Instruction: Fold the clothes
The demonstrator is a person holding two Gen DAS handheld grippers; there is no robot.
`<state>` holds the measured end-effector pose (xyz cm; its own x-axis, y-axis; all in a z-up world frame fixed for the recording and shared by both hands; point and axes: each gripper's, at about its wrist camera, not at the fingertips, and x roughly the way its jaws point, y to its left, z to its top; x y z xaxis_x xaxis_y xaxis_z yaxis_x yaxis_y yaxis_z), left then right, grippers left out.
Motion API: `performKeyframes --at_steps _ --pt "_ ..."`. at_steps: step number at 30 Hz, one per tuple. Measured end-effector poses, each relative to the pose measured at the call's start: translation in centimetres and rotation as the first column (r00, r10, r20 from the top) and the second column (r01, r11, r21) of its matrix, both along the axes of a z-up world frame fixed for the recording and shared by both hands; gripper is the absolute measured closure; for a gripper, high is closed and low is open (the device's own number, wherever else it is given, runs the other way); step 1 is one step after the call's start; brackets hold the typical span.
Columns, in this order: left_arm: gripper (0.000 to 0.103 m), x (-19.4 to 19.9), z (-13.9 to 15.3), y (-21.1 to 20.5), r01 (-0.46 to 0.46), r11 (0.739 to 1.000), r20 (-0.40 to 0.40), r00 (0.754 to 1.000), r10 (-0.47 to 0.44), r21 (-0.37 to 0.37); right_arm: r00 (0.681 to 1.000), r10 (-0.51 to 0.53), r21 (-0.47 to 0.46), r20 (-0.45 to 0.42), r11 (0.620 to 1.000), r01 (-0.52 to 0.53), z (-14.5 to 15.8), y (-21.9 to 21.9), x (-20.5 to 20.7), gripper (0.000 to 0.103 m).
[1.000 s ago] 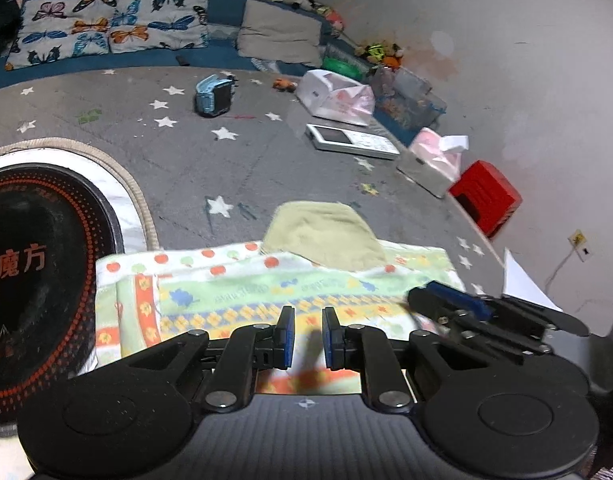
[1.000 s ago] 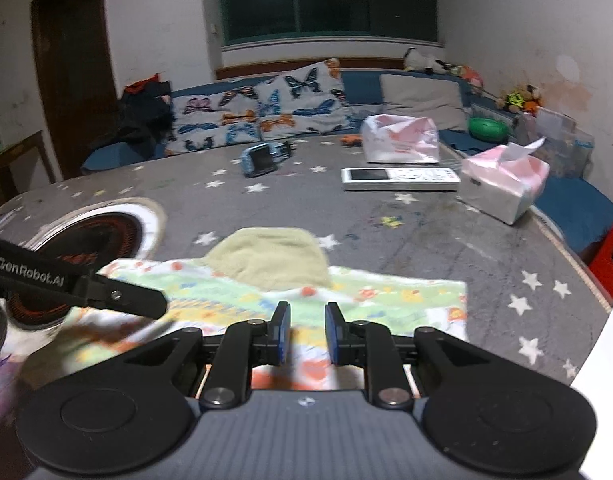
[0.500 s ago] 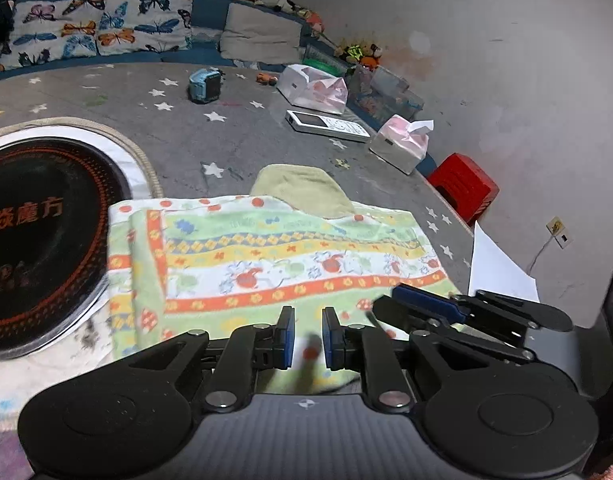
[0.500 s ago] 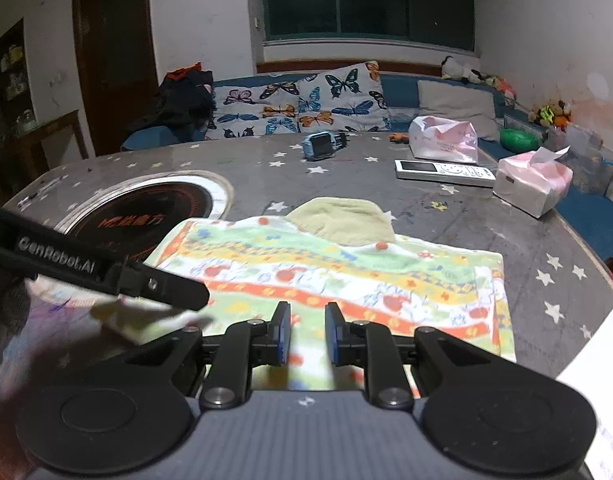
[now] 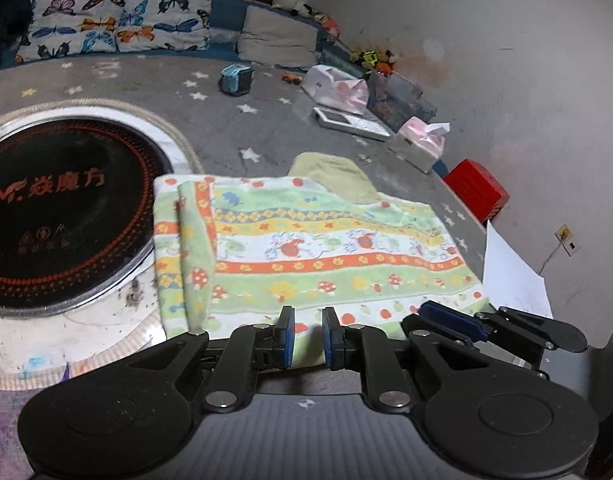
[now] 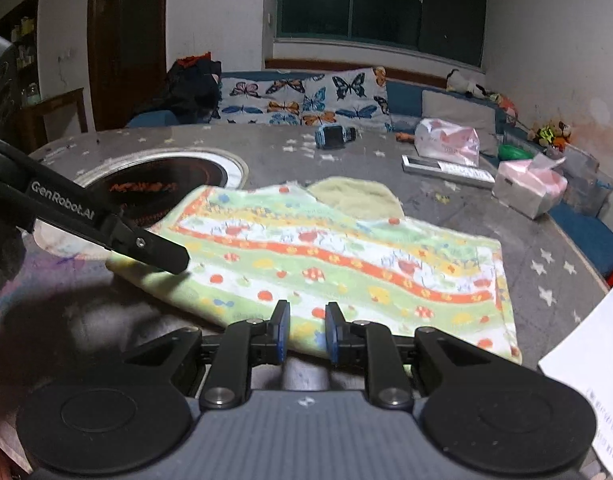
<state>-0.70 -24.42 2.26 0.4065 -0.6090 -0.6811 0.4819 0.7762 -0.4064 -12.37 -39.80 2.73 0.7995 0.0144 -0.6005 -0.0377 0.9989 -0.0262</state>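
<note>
I log: patterned towel [image 5: 326,248] flat on surface [image 5: 266,132]; L gripper [image 5: 307,336] & R gripper [image 6: 305,330] fingers narrow, holding nothing.

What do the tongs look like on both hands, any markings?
Both match: left tongs and right tongs are black linkage arms with silver pivot screws, ending in blue pads, mounted over two round black discs and a ribbed grey body bearing a small cross-circle mark. In the right wrist view, the left unit's arm reads "GenRobot.AI" in white. No cables, hands or sleeves are visible.
</note>
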Motion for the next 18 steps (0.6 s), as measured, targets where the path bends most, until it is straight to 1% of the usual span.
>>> performKeyframes --at_steps 2,4,10,13,18 --pt "0.087 -0.1 -0.1 0.2 -0.005 1.0 -0.004 1.0 0.005 -0.002 1.0 -0.009 0.018 0.004 1.0 0.009 0.1 -0.3 -0.3 0.083" --pt "0.087 -0.2 0.0 0.4 -0.006 1.0 -0.004 1.0 0.006 -0.011 0.999 -0.031 0.026 0.02 0.999 0.031 0.5 -0.9 -0.7 0.077" --pt "0.087 -0.1 -0.2 0.6 -0.013 1.0 -0.012 1.0 0.012 -0.013 0.994 -0.11 0.018 0.01 0.994 0.11 0.2 -3.2 -1.0 0.077" --pt "0.087 -0.1 -0.2 0.6 -0.014 1.0 -0.012 1.0 0.014 -0.013 0.992 -0.129 0.027 -0.005 0.991 0.129 -0.2 -4.0 -1.1 0.072" --pt "0.087 0.0 -0.2 0.9 -0.023 1.0 -0.013 1.0 0.023 -0.015 0.988 -0.155 0.04 0.011 0.987 0.155 0.3 -4.6 -1.5 0.071"
